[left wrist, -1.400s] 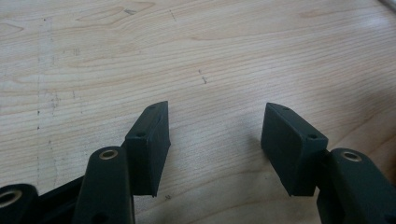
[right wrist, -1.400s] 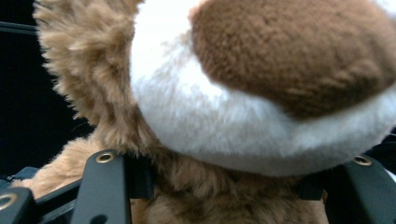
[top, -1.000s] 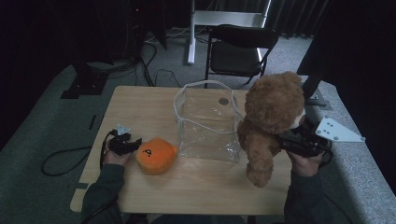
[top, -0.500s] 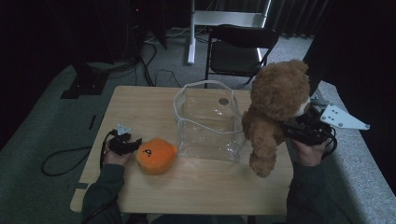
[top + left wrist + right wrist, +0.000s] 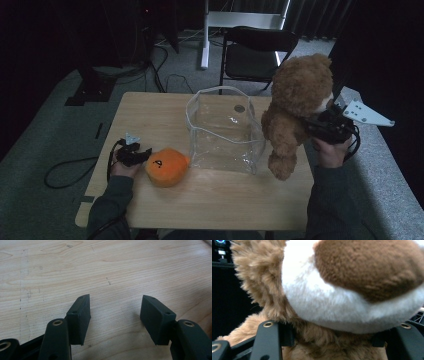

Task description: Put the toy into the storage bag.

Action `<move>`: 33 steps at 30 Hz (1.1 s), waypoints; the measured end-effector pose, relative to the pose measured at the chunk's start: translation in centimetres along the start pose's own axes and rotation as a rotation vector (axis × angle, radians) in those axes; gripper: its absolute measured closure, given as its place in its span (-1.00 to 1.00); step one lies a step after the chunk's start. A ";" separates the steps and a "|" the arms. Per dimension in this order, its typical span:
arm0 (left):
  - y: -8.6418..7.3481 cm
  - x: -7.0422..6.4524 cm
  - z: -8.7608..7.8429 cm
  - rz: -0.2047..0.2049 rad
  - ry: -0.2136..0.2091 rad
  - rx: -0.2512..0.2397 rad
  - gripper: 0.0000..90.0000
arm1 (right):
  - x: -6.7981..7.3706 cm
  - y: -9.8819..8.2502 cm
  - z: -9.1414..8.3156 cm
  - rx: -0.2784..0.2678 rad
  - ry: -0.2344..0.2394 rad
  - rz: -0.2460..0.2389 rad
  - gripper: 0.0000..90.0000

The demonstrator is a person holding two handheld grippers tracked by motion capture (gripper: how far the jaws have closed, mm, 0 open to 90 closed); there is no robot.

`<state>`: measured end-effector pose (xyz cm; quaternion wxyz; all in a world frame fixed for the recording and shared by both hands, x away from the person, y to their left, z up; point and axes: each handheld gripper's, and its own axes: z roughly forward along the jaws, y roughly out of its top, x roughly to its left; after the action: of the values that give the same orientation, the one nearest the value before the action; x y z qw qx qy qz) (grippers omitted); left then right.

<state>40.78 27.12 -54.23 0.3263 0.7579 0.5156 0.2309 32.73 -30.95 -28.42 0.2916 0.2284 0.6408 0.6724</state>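
while the teddy bear [image 5: 295,107] was clamped at the neck by the right gripper [image 5: 320,129], its dangling legs could be snagged on the clear bag [image 5: 225,127] rim; the left gripper [image 5: 115,315] was held open, empty

My right tool [image 5: 329,336] is closed on the teddy bear [image 5: 352,290] — its two black jaws rise from the bottom edge, one at each side, with brown fur packed between them at the neck. A brass-coloured screw head shows on each jaw. Directly above the jaws sits the bear's white muzzle [image 5: 317,305], topped by a dark brown patch of plush. Lighter tan fur runs up the left side of the head. Behind it, at far left, the background is dark — a small blue light [image 5: 220,241] shows in the top corner.
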 end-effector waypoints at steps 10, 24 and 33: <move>0.0 0.0 0.0 0.000 0.000 0.000 -0.06 | -1.0 0.2 0.8 0.003 -0.014 0.007 -0.14; 0.0 0.0 0.0 -0.001 0.001 0.000 -0.06 | -2.2 1.0 2.7 0.000 -0.012 0.011 -0.14; 0.0 0.0 0.0 -0.002 0.001 0.000 -0.07 | -2.9 1.2 3.4 -0.009 -0.016 0.021 -0.14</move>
<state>40.79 27.11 -54.23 0.3262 0.7574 0.5164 0.2310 36.99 -30.45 -26.73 0.2906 0.2390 0.6330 0.6766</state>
